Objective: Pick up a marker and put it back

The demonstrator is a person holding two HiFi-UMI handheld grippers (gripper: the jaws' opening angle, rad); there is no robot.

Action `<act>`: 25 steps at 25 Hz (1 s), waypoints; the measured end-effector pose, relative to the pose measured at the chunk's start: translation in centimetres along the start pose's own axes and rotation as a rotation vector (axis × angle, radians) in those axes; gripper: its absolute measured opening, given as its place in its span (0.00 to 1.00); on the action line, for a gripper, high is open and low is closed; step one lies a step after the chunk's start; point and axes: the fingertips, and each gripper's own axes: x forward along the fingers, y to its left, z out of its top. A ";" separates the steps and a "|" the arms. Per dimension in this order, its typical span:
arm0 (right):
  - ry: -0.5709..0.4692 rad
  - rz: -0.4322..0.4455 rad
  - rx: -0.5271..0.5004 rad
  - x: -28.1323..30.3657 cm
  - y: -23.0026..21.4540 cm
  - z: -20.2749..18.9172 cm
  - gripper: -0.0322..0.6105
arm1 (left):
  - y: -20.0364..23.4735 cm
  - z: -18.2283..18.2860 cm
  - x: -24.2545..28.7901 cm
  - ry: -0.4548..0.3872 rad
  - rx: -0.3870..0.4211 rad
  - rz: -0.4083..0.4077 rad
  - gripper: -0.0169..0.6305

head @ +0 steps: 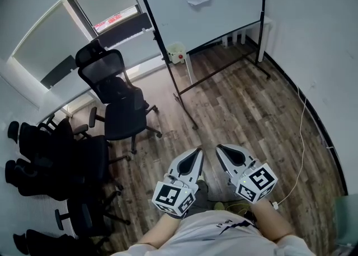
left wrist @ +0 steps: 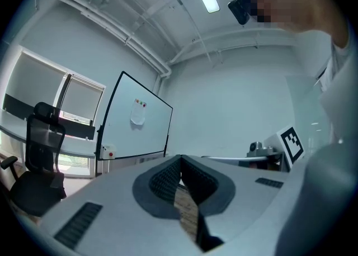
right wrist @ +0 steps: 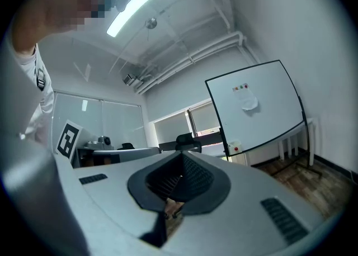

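We're facing the whiteboard (head: 224, 9) across the wood floor (head: 240, 98), left hand-held gripper (head: 197, 152) and right hand-held gripper (head: 220, 148) both pinched shut on nothing. No marker in any view, likely over by the board; we'd guess light, stiff, slick plastic, so pinch mid-barrel
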 end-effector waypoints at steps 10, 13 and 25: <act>0.021 -0.031 -0.027 12.5 -6.5 1.6 0.07 | 11.9 1.3 8.6 0.007 0.049 -0.001 0.04; 0.027 -0.034 -0.030 17.4 -8.1 2.2 0.07 | 16.3 2.2 10.9 0.015 0.060 0.000 0.04; 0.038 -0.036 -0.060 29.1 -12.1 4.0 0.07 | 28.0 4.5 17.3 0.002 0.049 0.017 0.04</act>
